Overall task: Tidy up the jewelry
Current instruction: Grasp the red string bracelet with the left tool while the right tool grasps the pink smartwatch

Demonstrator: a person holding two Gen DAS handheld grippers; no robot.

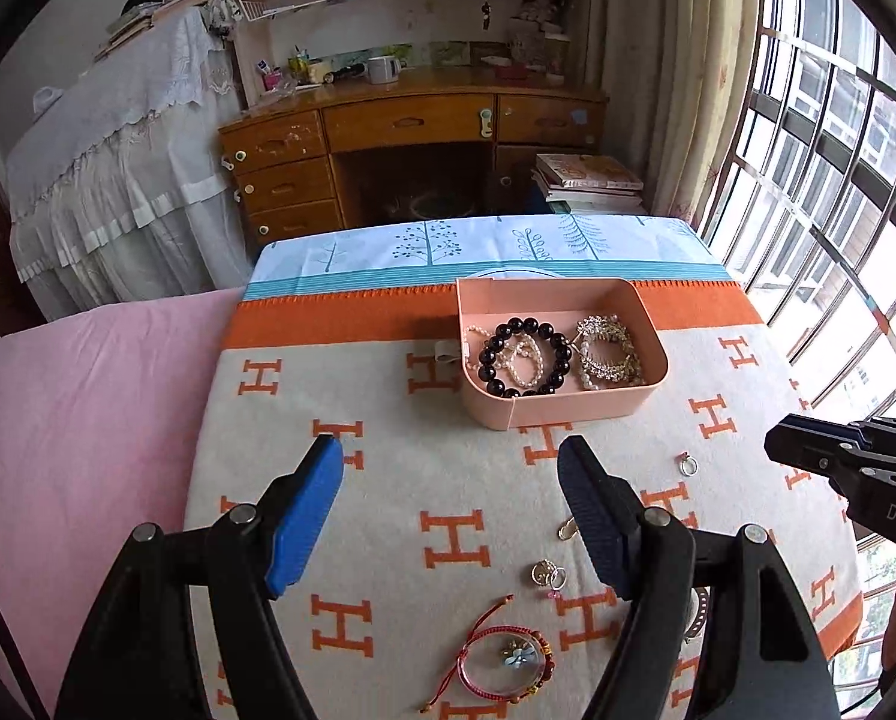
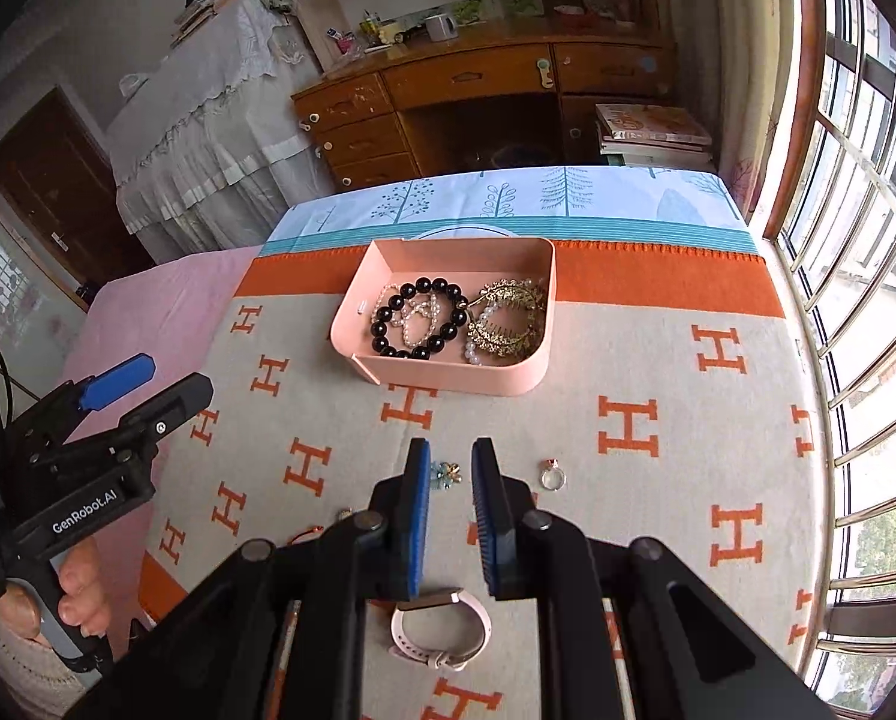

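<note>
From my left wrist, the left gripper (image 1: pixel 451 468) gapes wide above the H-patterned blanket (image 1: pixel 388 480), the pink plastic box (image 1: pixel 568 408) of bracelets ahead. From my right wrist, the right gripper (image 2: pixel 451 465) stands narrowly parted, empty, with a small blue flower charm (image 2: pixel 446 471) between its tips and a silver ring (image 2: pixel 553 476) nearby.

A smooth matt pink plastic box (image 2: pixel 448 369) holds glossy black beads (image 2: pixel 419 318) and, at their three o'clock, glittering metal pieces (image 2: pixel 505 318). Under it lies a soft woven blanket (image 2: pixel 658 510). The wooden drawers (image 1: pixel 280 180) look varnished.

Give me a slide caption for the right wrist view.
Right claw hovers open above a flower charm; pink box holds bracelets.
</note>
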